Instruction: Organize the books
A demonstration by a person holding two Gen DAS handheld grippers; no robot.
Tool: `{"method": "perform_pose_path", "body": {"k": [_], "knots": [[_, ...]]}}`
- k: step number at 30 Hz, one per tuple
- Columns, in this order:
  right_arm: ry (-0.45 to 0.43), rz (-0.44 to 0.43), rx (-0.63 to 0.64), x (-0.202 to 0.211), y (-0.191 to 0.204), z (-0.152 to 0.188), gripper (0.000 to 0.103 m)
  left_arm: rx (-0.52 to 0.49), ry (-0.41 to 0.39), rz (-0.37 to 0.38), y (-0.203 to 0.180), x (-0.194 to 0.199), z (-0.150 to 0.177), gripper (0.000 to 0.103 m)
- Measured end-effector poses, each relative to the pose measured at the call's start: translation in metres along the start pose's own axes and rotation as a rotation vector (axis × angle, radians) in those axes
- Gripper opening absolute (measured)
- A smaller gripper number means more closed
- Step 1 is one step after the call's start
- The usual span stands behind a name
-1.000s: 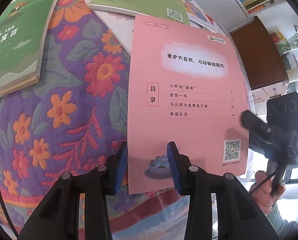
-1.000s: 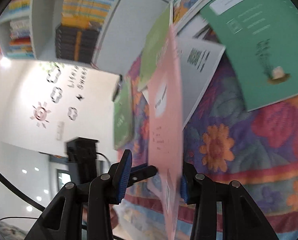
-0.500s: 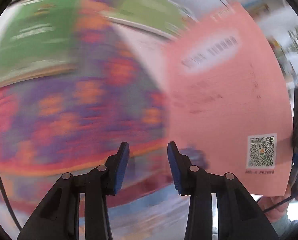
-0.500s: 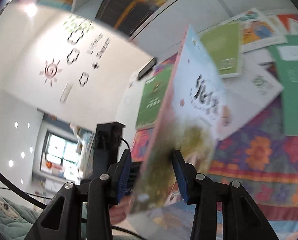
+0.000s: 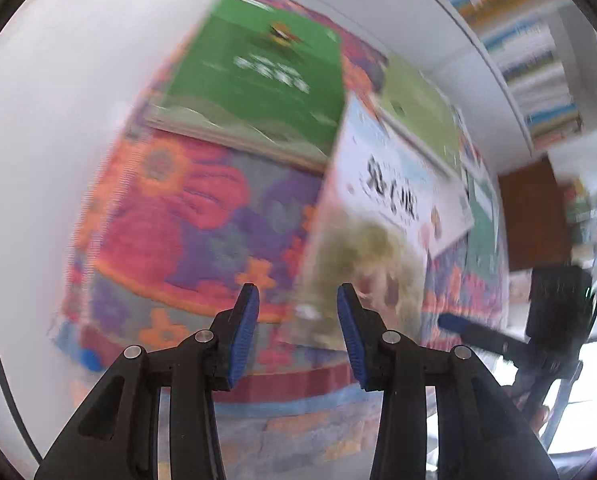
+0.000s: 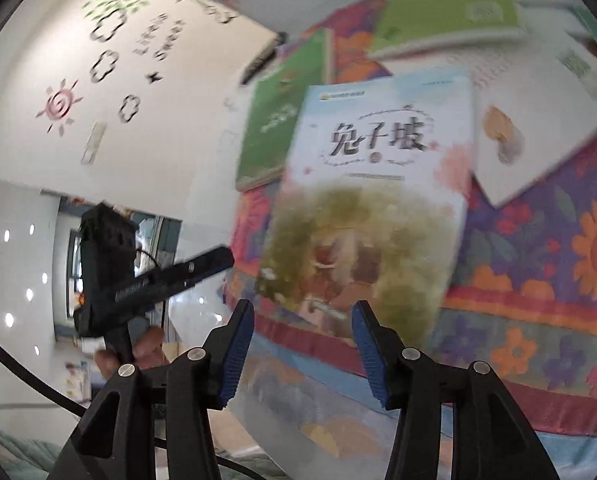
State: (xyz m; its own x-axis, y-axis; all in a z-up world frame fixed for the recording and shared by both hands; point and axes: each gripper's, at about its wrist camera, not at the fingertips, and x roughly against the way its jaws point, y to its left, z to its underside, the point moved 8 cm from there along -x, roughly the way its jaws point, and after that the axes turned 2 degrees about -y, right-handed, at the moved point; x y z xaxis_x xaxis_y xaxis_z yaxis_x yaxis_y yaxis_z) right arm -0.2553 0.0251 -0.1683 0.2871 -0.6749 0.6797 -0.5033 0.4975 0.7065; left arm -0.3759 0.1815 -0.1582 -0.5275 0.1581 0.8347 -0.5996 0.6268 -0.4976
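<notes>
Rabbit-cover book (image 6: 372, 208) lying front-up on the flowered cloth (image 6: 538, 280), long axis running away from the right gripper (image 6: 302, 344), whose jaws have just been opening and hold nothing; left gripper (image 5: 296, 334), likewise parted and empty, just beside its near edge.

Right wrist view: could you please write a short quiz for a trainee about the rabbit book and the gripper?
1. True or false: the book shows its front cover, with the title.
2. The right gripper: A) is clamped on the book; B) is open, gripping nothing; C) is out of view.
3. In the right wrist view, what colour is the neighbour book to the left of it?

Key
1. True.
2. B. Its jaws have just been opening; the book's near edge sits between them, unpressed.
3. Green.
</notes>
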Motion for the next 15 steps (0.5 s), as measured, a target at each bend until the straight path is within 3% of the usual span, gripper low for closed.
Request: {"method": "perform_pose_path", "body": {"k": [3,6,8,10,12,15], "knots": [[-0.045,0.102,-0.014,0.006,-0.018,-0.006,0.058,-0.032,0.021,-0.035,-0.007,-0.015,-0.003,0.038],[-0.089,0.233,-0.037,0.014,-0.042,-0.007,0.058,-0.012,0.015,-0.028,-0.003,-0.021,-0.014,0.039],[-0.101,0.286,-0.018,0.018,-0.057,-0.006,0.058,-0.003,0.0,-0.029,-0.002,-0.024,-0.025,0.05],[-0.132,0.307,0.015,0.018,-0.061,-0.002,0.047,-0.018,0.012,-0.034,-0.006,-0.034,-0.031,0.05],[-0.147,0.397,0.03,0.01,-0.065,-0.003,0.036,-0.042,0.033,-0.029,-0.012,-0.044,-0.031,0.05],[-0.162,0.449,0.053,0.005,-0.067,0.0,0.034,-0.063,0.027,-0.015,-0.017,-0.047,-0.026,0.044]]}}
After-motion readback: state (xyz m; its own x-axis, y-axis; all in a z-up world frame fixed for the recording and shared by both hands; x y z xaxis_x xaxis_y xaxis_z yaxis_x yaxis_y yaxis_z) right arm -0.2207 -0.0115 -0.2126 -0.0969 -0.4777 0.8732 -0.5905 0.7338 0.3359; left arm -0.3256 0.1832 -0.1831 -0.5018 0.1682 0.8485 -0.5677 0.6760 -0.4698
